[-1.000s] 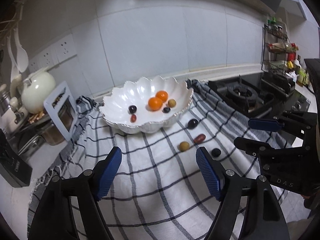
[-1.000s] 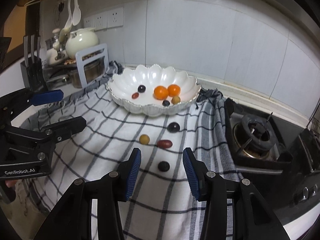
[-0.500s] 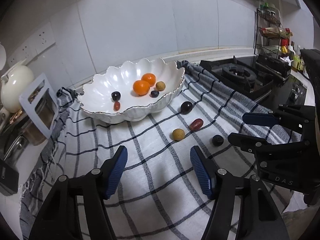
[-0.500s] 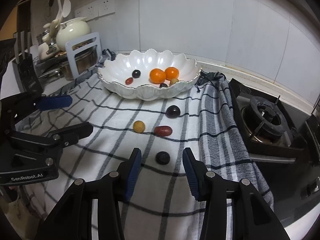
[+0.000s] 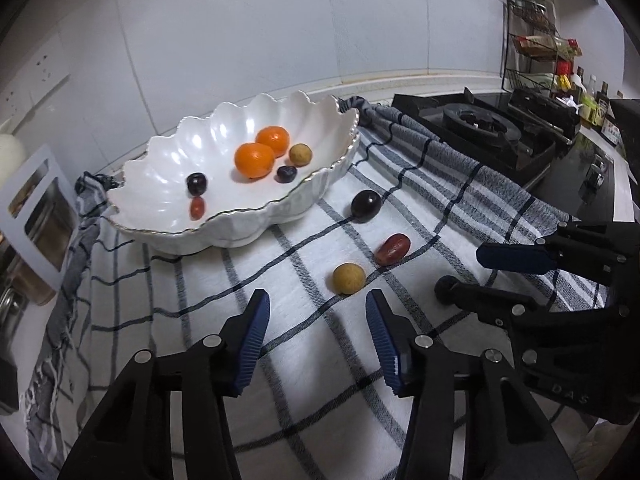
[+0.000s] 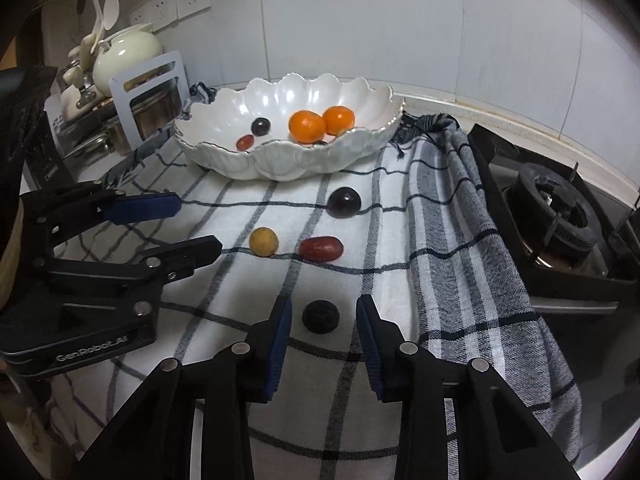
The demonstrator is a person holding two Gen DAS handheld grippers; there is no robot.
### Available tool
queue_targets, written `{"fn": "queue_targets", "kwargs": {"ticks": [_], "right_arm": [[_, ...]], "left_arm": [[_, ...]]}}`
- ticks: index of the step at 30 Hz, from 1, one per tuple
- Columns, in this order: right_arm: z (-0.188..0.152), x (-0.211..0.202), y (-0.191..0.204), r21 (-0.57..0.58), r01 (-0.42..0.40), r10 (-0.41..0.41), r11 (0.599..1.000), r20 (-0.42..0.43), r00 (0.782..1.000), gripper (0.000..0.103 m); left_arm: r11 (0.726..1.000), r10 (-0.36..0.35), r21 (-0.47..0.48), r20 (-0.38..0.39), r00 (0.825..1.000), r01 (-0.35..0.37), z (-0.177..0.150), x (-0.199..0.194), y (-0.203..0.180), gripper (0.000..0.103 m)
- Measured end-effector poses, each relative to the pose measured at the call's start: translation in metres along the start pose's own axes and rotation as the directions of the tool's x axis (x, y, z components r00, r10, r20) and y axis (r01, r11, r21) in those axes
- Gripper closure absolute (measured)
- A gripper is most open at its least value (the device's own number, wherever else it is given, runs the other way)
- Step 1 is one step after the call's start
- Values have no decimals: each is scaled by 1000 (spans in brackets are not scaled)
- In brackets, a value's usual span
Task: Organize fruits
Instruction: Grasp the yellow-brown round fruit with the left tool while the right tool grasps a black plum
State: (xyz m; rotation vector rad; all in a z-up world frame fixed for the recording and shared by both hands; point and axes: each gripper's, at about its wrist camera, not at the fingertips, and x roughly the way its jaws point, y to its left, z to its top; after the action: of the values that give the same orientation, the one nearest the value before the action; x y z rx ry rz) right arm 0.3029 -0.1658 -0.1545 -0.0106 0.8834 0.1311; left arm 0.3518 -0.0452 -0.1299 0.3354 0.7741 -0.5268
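A white scalloped bowl point(image 5: 248, 232) point(image 6: 280, 164) on a checked cloth holds two oranges point(image 5: 254, 159) and several small fruits. In front of it lie a dark plum point(image 6: 344, 202), a red oblong fruit point(image 6: 321, 248), a yellow round fruit point(image 5: 349, 278) point(image 6: 263, 241) and a dark berry point(image 6: 321, 316). My right gripper point(image 6: 324, 305) is low over the cloth, its jaws closing with the berry between them; the pads do not touch it. The jaws of my left gripper point(image 5: 316, 304) point(image 6: 196, 224) are closing on nothing, and the yellow fruit lies just ahead.
The checked cloth point(image 5: 208, 288) covers the counter. A gas stove point(image 5: 480, 128) point(image 6: 556, 216) borders it on the right, with a spice rack point(image 5: 536, 44) beyond. A pale kettle point(image 6: 126, 56), a steel pot behind a grey frame point(image 6: 156, 108) and a dark block stand at the left.
Both grippers have come down and forward toward the loose fruit. Both pairs of jaws have narrowed. The dark berry now sits between the right fingers.
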Motion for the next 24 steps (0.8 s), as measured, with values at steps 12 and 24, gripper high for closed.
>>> {"fn": "queue_targets", "kwargs": {"ticks": [12, 24], "right_arm": [[-2, 12, -6, 3, -22, 22, 1000, -31, 999, 72], [-3, 26, -3, -5, -49, 49, 999, -53, 997, 79]], "left_arm": [[999, -42, 22, -38, 998, 43, 7, 29, -8, 64], [997, -73, -2, -74, 995, 73, 9, 48, -8, 77]]}}
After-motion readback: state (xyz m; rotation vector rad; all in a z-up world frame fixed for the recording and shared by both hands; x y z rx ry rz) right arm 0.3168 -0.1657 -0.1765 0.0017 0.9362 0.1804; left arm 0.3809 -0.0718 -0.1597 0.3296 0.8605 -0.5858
